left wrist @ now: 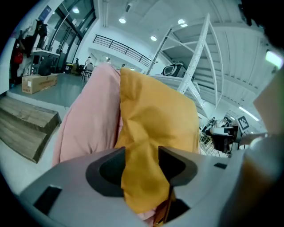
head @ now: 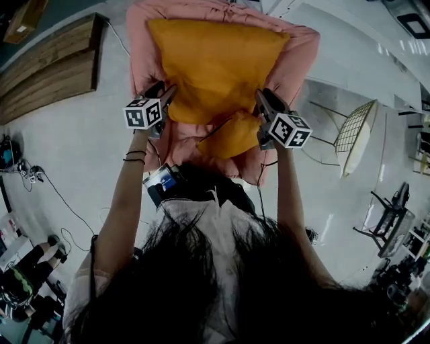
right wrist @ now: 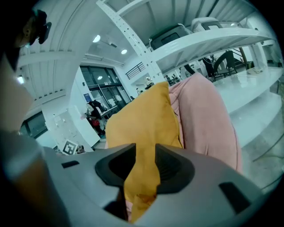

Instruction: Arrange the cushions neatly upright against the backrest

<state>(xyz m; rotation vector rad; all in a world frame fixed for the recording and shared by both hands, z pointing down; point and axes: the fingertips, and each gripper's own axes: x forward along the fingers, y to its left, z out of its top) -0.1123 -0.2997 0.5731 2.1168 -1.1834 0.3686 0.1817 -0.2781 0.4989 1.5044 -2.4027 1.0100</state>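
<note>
A large orange cushion (head: pixel 218 64) stands upright against the backrest of the pink armchair (head: pixel 142 40). A smaller orange cushion (head: pixel 232 138) lies tilted on the seat in front of it. My left gripper (head: pixel 166 94) is at the big cushion's lower left corner, my right gripper (head: pixel 263 99) at its lower right corner. In the left gripper view a fold of the cushion (left wrist: pixel 155 115) hangs between the parted jaws of the left gripper (left wrist: pixel 142 160). In the right gripper view the cushion's (right wrist: pixel 142 119) corner likewise lies between the parted jaws of the right gripper (right wrist: pixel 144 163).
Wooden steps (head: pixel 47 64) lie on the floor left of the armchair, with a cardboard box (head: pixel 23 20) beyond them. A wire-backed chair (head: pixel 356 134) stands to the right, a black frame (head: pixel 390 215) further right. Cables (head: pixel 40 178) run over the floor at left.
</note>
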